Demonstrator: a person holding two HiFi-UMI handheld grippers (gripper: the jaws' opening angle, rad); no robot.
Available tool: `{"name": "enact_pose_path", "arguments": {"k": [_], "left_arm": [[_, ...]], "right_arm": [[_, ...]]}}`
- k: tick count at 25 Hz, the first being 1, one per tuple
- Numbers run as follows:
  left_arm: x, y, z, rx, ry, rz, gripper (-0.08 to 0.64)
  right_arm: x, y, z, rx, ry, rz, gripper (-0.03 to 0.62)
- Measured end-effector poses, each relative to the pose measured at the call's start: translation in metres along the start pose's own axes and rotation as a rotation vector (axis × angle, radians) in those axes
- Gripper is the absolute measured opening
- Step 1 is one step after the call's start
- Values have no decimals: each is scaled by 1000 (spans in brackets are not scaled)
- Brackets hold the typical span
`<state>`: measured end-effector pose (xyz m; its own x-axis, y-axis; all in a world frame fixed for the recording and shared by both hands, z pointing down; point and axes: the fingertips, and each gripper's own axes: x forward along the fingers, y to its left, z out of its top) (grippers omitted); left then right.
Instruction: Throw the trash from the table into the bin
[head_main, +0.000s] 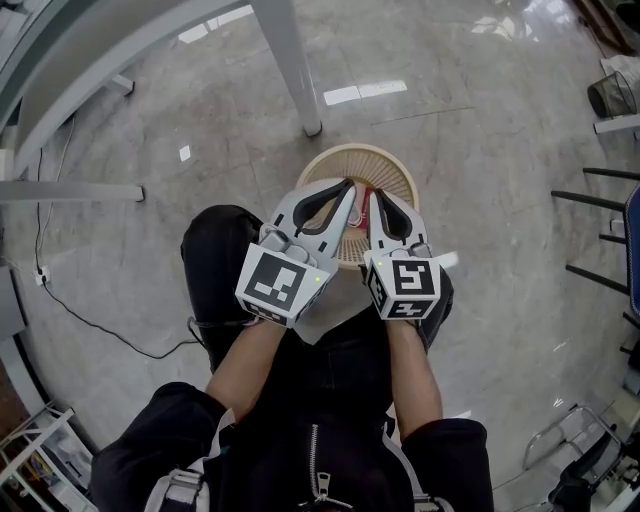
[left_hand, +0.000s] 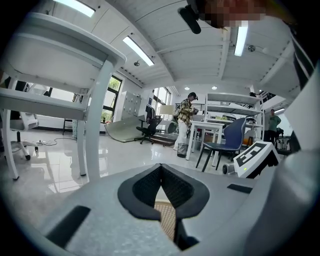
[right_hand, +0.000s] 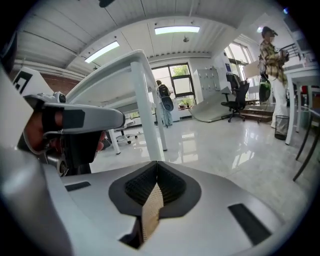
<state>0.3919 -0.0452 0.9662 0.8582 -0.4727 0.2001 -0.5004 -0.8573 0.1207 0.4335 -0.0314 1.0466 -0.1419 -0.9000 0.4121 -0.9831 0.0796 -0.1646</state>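
We hold both grippers low over the beige woven bin (head_main: 398, 170), which stands on the glossy pale stone floor (head_main: 480, 140) just beside a white table leg (head_main: 292, 70). The left gripper (head_main: 346, 186) has its jaws tip to tip with nothing between them. The right gripper (head_main: 373, 196) is likewise closed and empty, with only the bin's weave showing through the gap. Red and pale trash (head_main: 360, 215) lies inside the bin. A black cable (head_main: 90, 320) trails over the floor at left. Farther off we see white tables, office chairs, a blue chair (left_hand: 232, 137), a standing person (left_hand: 187, 115) and ceiling strip lights (left_hand: 138, 50).
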Motion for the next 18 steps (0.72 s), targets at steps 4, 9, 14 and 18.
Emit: {"name": "enact_pose_path", "arguments": {"k": [4,9,14,18], "left_arm": [[-4,3,11,9,-6,-5,8],[-11,3,42,3,4,-29,8],[-34,5,111,6,0,-19,8],[-61,3,181,10,-5,1,8]], "right_arm": [[-5,6,14,-18,-30,-16,9],[-18,10,42,1,-10,-42,9],[-44,31,101,2,14,-47,9],[-75,54,168,-19,18,-37,9]]}}
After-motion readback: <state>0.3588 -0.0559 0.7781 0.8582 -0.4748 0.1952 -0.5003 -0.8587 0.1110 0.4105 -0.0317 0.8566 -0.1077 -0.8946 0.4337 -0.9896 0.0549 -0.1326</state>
